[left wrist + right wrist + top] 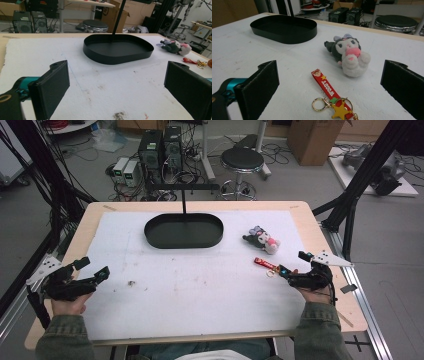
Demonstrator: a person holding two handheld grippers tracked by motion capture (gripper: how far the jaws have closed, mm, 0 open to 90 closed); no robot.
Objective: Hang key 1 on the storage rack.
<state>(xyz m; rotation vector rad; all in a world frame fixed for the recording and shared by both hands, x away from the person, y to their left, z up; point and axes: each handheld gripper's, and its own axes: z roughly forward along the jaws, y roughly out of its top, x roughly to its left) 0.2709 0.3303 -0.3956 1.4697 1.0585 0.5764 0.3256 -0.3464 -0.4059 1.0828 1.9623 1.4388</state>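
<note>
Red fabric keychain strap with gold star charm [327,90] lies directly ahead between the spread, empty jaws of the right gripper [296,265], long axis pointing toward it; left gripper [93,269] likewise released, well apart.

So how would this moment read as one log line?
left gripper: open, idle | right gripper: open by red keychain | plush toy beside | black tray: empty

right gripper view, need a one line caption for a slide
Open right gripper over a red keychain, plush toy just beyond, black tray at the far left.
</note>
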